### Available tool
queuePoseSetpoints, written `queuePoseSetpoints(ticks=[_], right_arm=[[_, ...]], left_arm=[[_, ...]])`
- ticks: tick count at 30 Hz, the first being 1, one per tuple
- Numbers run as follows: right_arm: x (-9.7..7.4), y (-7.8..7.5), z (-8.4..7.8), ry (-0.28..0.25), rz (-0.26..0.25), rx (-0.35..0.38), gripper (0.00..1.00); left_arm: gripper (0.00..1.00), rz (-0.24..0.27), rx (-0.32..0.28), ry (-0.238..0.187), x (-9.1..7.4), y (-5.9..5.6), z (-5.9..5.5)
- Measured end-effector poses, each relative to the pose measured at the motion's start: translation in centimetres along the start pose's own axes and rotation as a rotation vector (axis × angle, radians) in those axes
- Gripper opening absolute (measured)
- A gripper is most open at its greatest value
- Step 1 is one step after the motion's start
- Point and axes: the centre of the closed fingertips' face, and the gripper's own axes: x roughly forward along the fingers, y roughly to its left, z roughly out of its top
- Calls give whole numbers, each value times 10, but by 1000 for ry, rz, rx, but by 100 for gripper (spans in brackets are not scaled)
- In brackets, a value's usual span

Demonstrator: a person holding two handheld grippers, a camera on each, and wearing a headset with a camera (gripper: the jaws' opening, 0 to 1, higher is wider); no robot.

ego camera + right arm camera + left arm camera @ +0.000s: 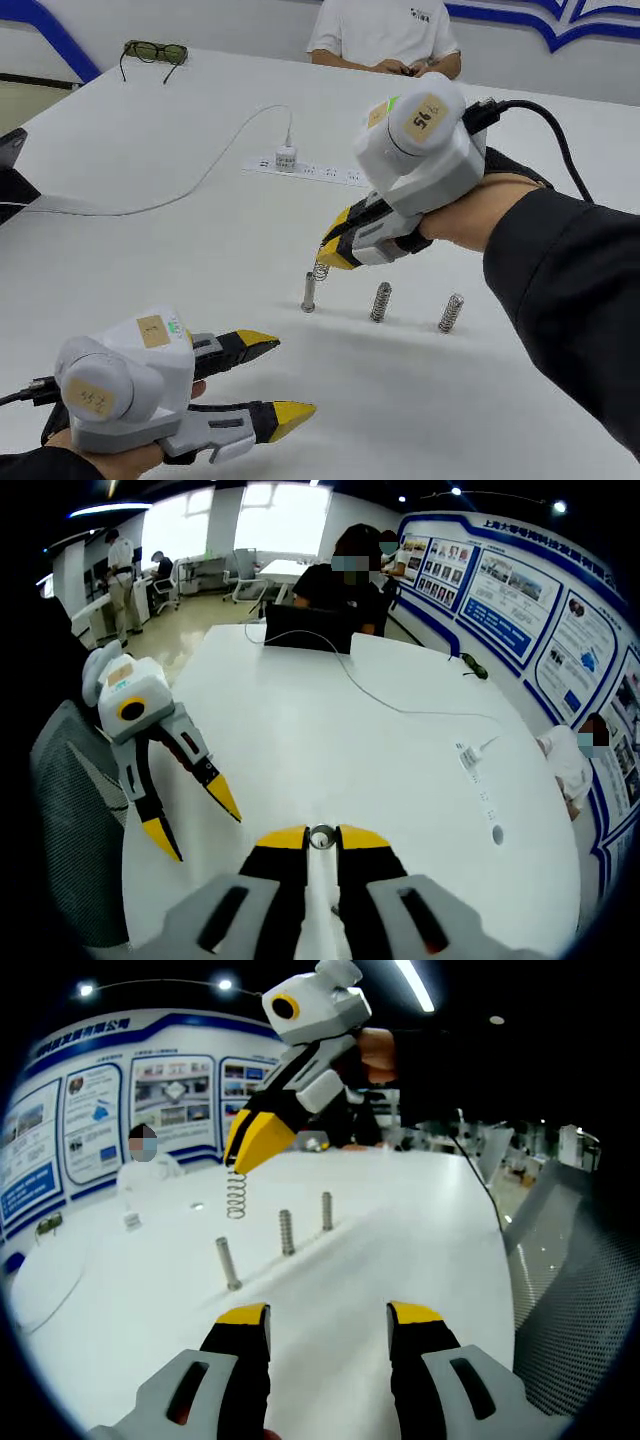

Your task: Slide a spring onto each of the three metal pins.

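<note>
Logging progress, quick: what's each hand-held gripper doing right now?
Left hand-held gripper: open, empty.
Right hand-held gripper: shut on a spring.

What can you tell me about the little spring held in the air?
The spring is a small coil of silvery metal wire, hanging upright. The yellow-tipped fingers of the right gripper pinch its top end. Its lower end hangs free just above the one bare pin, not touching it and not yet slid on.

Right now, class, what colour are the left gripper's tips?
Yellow on the left gripper, clearest in the left gripper view.
</note>
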Motion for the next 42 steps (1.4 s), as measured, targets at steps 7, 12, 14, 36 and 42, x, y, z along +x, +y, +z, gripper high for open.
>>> queuePoseSetpoints(ticks=[7, 12, 14, 36, 42], right_arm=[[10, -9, -2, 2, -15, 22, 12], [19, -9, -5, 12, -10, 34, 12], [21, -9, -6, 17, -7, 36, 12], [44, -16, -19, 55, 7, 61, 12], [50, -14, -23, 65, 14, 77, 12]], left_arm=[[48, 4, -3, -1, -1, 2, 0], [48, 8, -6, 1, -2, 3, -1], [48, 9, -7, 1, -2, 4, -2], [47, 17, -19, 7, -4, 7, -8], [47, 18, -21, 8, -4, 8, -9]])
